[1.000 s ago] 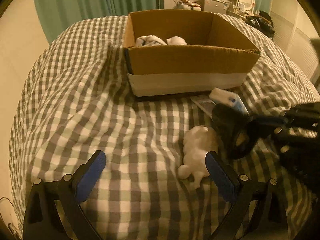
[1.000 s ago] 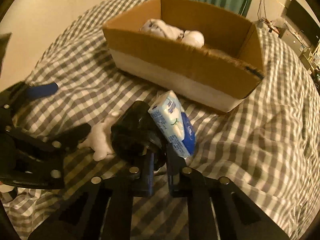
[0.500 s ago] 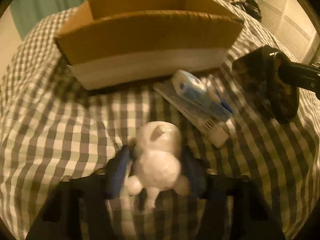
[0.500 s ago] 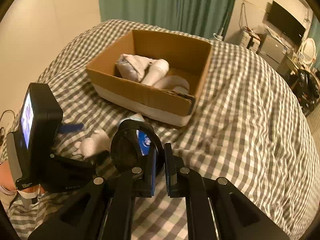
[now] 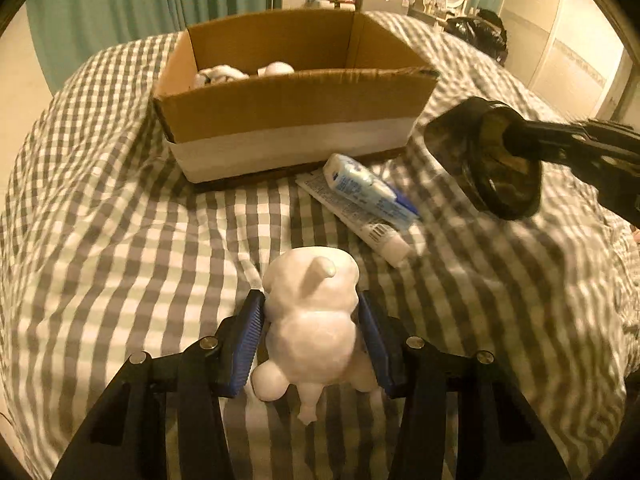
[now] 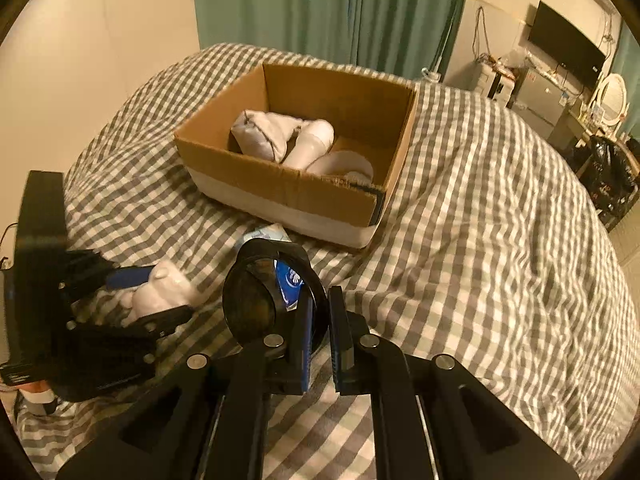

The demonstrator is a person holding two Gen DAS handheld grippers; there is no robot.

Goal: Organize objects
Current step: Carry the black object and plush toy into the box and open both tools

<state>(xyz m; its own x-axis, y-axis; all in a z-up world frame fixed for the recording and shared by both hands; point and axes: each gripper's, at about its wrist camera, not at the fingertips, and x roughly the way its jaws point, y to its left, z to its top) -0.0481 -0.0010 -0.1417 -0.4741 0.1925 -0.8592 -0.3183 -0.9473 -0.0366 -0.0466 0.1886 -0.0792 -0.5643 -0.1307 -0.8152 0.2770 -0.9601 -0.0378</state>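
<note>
L tongs (image 5: 311, 334) were closed on the white figurine (image 5: 314, 320), blue pads pressing its flanks at the waist, its head pointing fwd toward the cardboard box (image 5: 296, 120). That waist grip made sense: narrowest firm part, so the lumpy body sat centred between the pads w/o twisting. Figurine looked at or just above the checked bed cover (image 5: 120, 240); can't tell if it was touching.

R tongs (image 6: 318, 332) were clamped tight on the rim of a dark round container (image 6: 260, 296), held up off the bed, rim-edge pinch w/ the open face tilted sideways. Prob. the only grip a wide, shallow thing allows with narrow tongs, though it leaves the container free to swing.

Box stood on the bed ahead of both, open top, already holding a few white items (image 6: 296, 140), so it read as the collecting spot. Both held things were short of it, not yet over the opening. A tissue pack (image 5: 366, 192) and a tube (image 5: 360, 220) lay touching each other on the cover just in front of the box wall, not yet collected. Judgement: roughly midway thru the tidy-up; next, each load needs lifting over the front wall.
</note>
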